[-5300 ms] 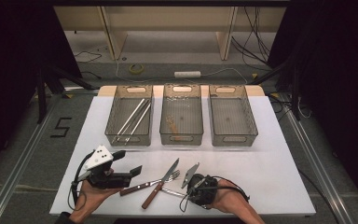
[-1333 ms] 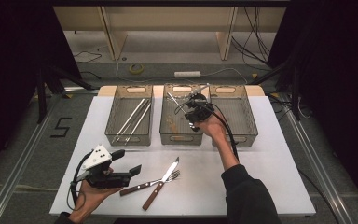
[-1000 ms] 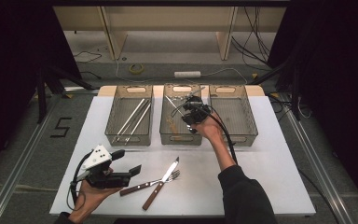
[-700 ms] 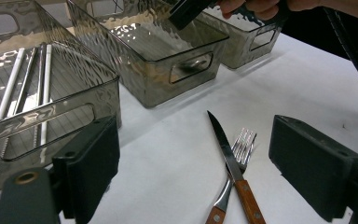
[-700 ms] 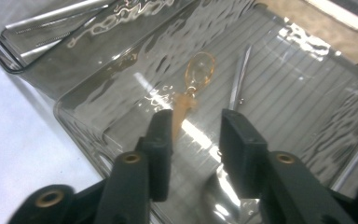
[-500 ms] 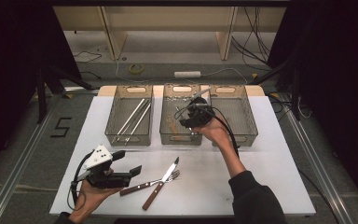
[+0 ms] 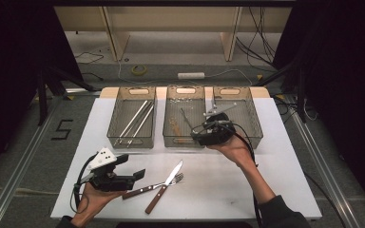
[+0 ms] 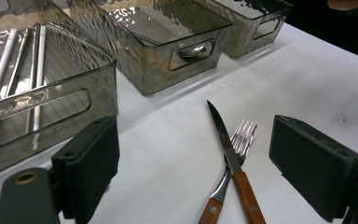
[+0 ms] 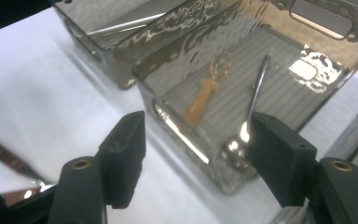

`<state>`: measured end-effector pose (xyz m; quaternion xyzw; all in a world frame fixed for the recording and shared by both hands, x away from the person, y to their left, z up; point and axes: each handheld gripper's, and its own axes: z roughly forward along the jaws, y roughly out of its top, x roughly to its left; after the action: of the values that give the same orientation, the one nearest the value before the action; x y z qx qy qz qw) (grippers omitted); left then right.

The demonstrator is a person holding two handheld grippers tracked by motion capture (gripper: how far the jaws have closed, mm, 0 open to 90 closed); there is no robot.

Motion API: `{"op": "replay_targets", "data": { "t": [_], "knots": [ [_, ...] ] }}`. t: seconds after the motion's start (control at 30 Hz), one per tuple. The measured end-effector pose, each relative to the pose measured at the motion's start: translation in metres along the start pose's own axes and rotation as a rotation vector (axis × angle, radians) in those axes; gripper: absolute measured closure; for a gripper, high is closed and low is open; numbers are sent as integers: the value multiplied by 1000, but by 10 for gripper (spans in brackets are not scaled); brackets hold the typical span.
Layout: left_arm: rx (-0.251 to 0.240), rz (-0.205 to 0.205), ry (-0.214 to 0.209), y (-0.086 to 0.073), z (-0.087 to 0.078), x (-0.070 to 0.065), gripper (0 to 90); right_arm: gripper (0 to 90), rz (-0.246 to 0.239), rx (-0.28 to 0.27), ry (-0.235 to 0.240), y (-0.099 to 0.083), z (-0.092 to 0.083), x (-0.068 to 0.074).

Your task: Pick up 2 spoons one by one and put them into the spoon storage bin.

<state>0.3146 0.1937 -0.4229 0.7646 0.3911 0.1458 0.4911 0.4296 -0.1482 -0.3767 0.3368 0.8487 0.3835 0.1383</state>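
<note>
Rippled smoky-plastic bin (image 9: 242, 60) holds slim steel spoon (image 9: 254, 109) (amber one beside).

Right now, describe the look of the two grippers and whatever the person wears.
Both are black handheld units with two blocky black jaws. The left gripper carries a grey three-cornered plate dotted with small marks; a black cable loops from it. The right gripper trails a black cable along a dark sleeve.

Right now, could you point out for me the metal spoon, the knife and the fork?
metal spoon (image 9: 256, 95): right gripper view, middle of its handle.
knife (image 8: 221, 133): left gripper view, middle of its blade.
fork (image 8: 243, 135): left gripper view, on its tines.
</note>
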Motion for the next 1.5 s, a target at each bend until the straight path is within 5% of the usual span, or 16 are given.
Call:
{"op": "replay_targets", "data": {
  "t": [0.7,1.5],
  "knots": [
    [65,1,-25,3,6,-8,155,312,88,-151,28,-73,-42,0],
    [213,36,-56,8,20,-31,155,293,101,-194,36,-109,-60,15]
  ]
}}
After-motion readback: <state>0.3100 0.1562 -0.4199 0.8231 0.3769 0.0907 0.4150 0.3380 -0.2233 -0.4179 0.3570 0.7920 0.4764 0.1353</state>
